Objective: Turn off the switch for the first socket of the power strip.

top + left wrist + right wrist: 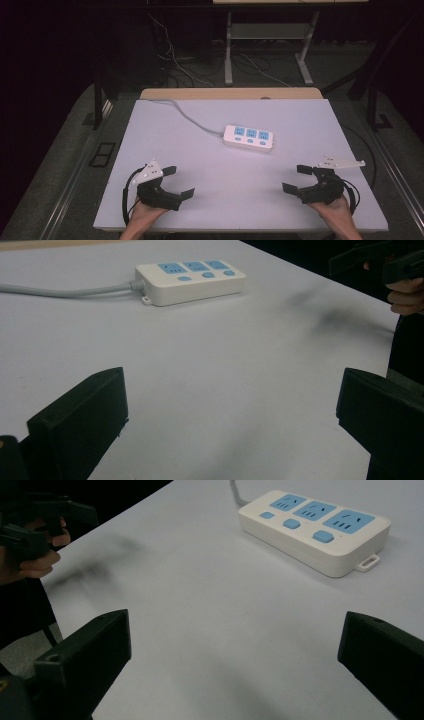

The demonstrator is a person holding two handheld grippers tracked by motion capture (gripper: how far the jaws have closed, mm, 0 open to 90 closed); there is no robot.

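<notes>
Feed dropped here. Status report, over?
Left gripper open, right gripper open, both empty. Power strip mid-table, untouched. Nothing in the way.

Left gripper [179,181], lower left of high view: black body w/ 2 blocky black jaws, grey 3-cornered plate [148,170] on top, black cable [125,196] looping round its outer side. Right gripper [299,178], lower right: same black build, pale grey plate [341,162] w/ small holes, black cable [354,196] at far edge. Hands [336,207] and forearms bare, no sleeves seen. In both gripper views jaws are matte black, square-ended blocks.
</notes>
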